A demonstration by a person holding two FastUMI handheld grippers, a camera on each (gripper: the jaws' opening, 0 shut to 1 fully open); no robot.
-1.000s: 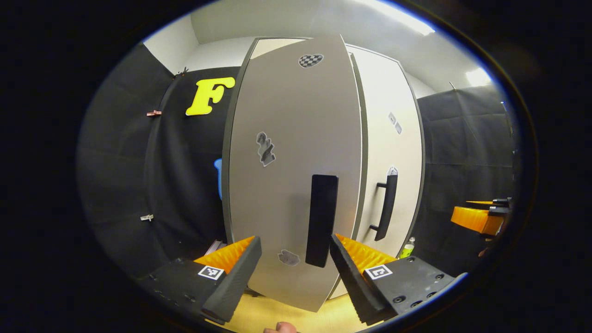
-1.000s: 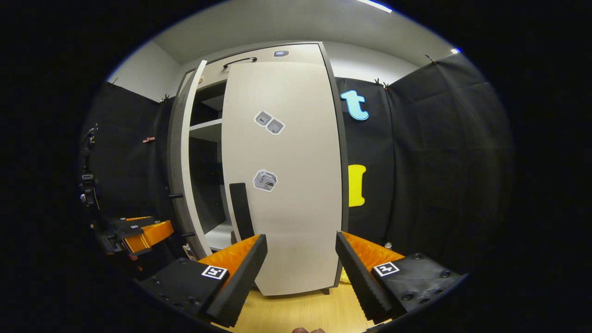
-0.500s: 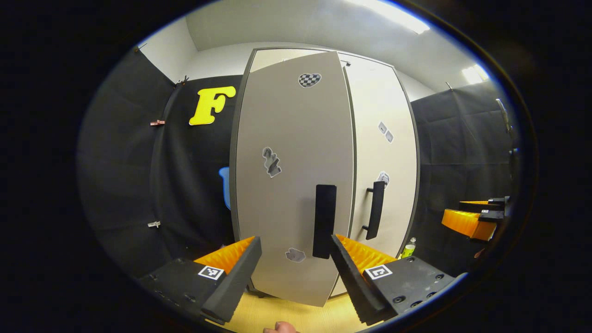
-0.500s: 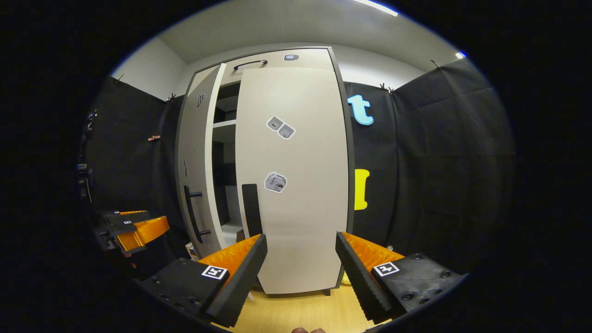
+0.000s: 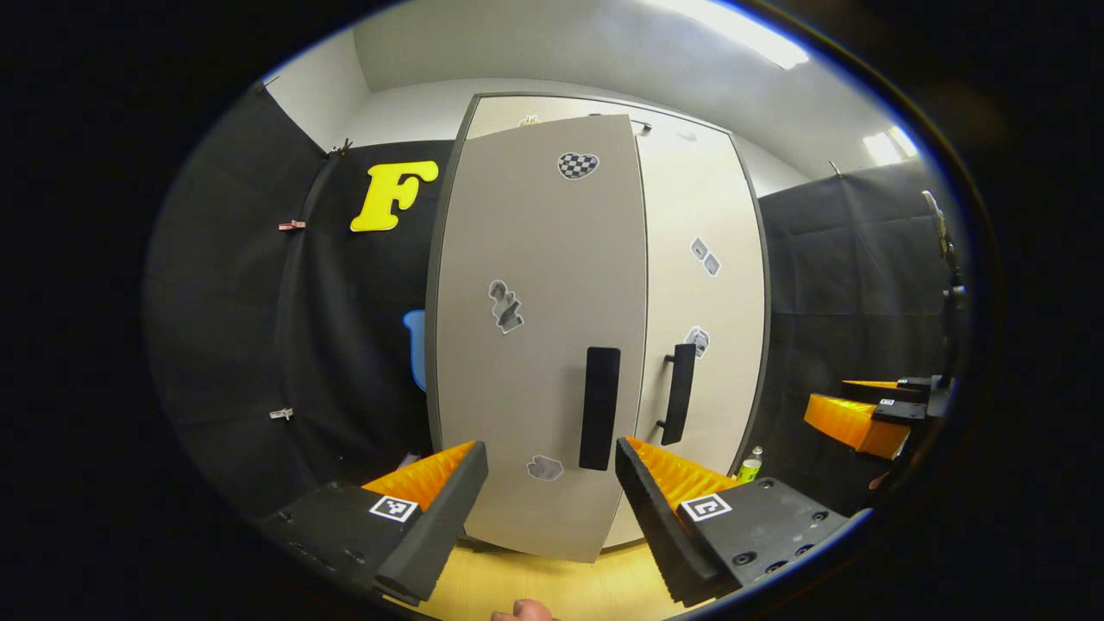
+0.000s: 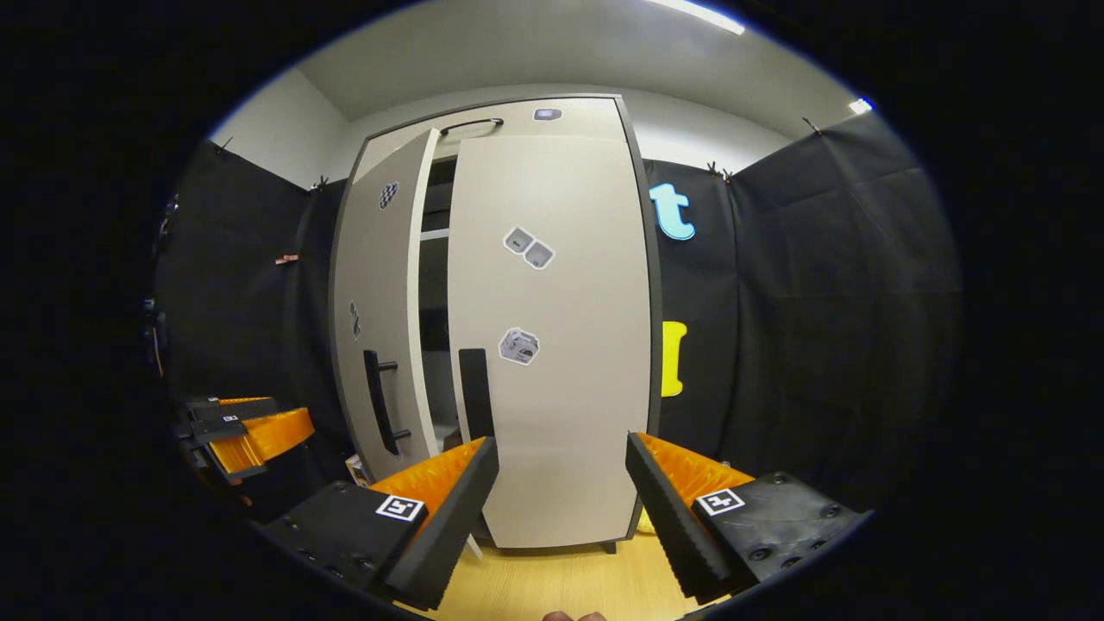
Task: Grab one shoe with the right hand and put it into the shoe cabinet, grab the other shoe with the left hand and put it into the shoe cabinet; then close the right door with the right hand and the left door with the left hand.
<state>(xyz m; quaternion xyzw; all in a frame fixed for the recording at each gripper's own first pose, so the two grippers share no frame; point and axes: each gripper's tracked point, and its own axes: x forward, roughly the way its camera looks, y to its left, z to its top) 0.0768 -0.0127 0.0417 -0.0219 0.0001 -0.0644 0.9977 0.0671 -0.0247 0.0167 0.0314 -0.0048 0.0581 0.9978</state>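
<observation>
Since the earlier frames the left door [image 6: 379, 310] of the shoe cabinet [image 6: 526, 108] has swung much nearer to shut. A narrow dark gap, with a shelf edge inside, remains between it and the right door [image 6: 561, 345].

In the left gripper view, the left gripper [image 5: 552, 483] has its jaws spread wide and holds nothing. Between its orange and black fingers [image 5: 448, 483] stands the left door [image 5: 535, 328], with a checkered heart sticker near its top. Its black handle [image 5: 599, 407] hangs just above the right finger. Beside it is the right door [image 5: 707, 293] with its own black handle [image 5: 679, 392]. Farther right, a small green bottle [image 5: 749, 466] stands on the floor by the cabinet's corner. The right gripper [image 5: 867, 414] appears at the far right edge, apart from the doors.

In the right gripper view, the left gripper [image 6: 246, 431] sits at the far left, near the left door. The right gripper [image 6: 561, 509] faces the closed right door, jaws wide open and empty. Pale wooden floor [image 6: 552, 586] lies below. The shoes cannot be seen behind the doors.
</observation>
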